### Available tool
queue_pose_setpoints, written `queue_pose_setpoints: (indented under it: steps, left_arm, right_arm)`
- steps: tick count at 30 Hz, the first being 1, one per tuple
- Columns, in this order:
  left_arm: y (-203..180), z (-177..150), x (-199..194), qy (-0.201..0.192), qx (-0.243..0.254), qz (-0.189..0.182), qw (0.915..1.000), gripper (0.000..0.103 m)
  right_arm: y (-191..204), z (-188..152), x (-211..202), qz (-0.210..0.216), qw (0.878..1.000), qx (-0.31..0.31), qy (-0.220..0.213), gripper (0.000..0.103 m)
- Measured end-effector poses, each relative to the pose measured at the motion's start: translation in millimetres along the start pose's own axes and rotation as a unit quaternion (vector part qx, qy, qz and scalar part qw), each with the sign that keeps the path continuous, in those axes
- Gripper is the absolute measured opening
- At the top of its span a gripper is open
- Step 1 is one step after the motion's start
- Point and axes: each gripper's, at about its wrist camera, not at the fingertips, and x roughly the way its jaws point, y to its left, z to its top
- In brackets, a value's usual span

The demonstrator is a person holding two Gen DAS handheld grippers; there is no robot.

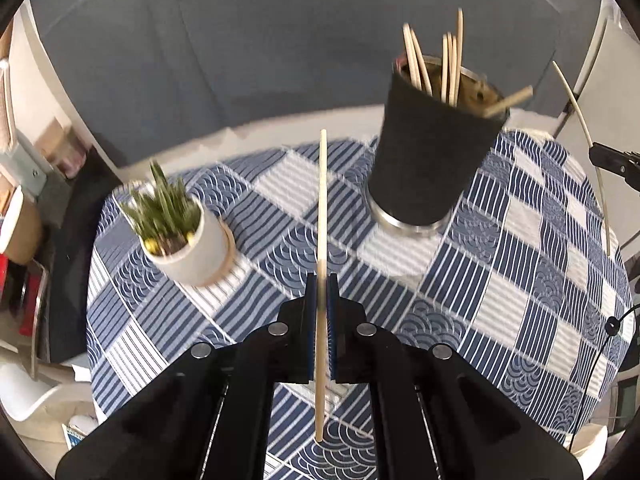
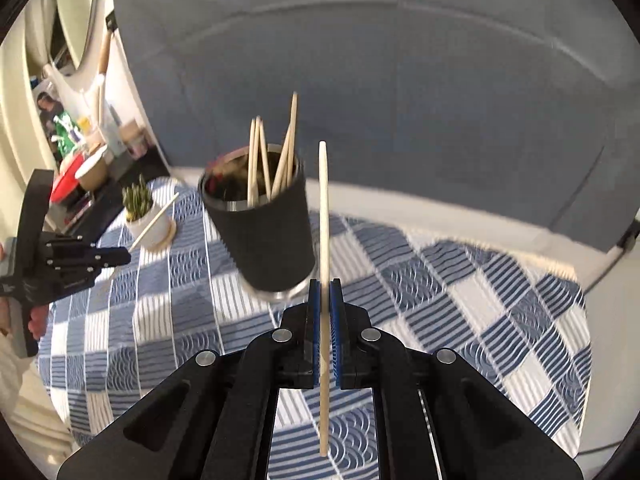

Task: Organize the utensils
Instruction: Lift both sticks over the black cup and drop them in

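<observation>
My left gripper [image 1: 321, 280] is shut on a wooden chopstick [image 1: 322, 200] that points up and away, held above the blue-and-white checked tablecloth [image 1: 500, 280]. My right gripper [image 2: 325, 285] is shut on another chopstick [image 2: 323, 208], also upright. A black cup with a metal base [image 1: 428, 160] stands on the cloth and holds several chopsticks [image 1: 448, 64]; it lies ahead and right of the left gripper, and just left of the right gripper [image 2: 264, 232]. The right gripper shows at the right edge of the left wrist view [image 1: 612, 162], the left gripper at the left of the right wrist view [image 2: 116, 258].
A small white pot with a green plant [image 1: 188, 236] stands on the cloth to the left [image 2: 146, 216]. A grey sofa [image 1: 280, 40] runs behind the table. Cluttered shelves and containers [image 2: 80, 152] stand off the table's left side.
</observation>
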Motion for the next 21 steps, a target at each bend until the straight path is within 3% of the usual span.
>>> queue_pose_setpoints:
  steps: [6,13,17,21]
  left_arm:
    - [-3,41,-22,-0.049,0.008,0.021,0.9985,0.005]
    - [-14,90,-40,-0.078,0.008,0.018,0.9967,0.005]
    - [-28,114,-48,-0.108,0.021,0.043,0.9930,0.005]
    - [-37,132,-54,-0.124,0.011,0.043,0.9912,0.005]
  right_arm:
    - [-3,34,-3,0.020,0.999,0.001,-0.036,0.005]
    - [-3,70,1,0.050,0.997,-0.005,-0.060,0.005]
    - [-6,91,6,0.075,0.994,-0.013,-0.073,0.005]
    - [-9,109,11,0.096,0.991,-0.016,-0.087,0.005]
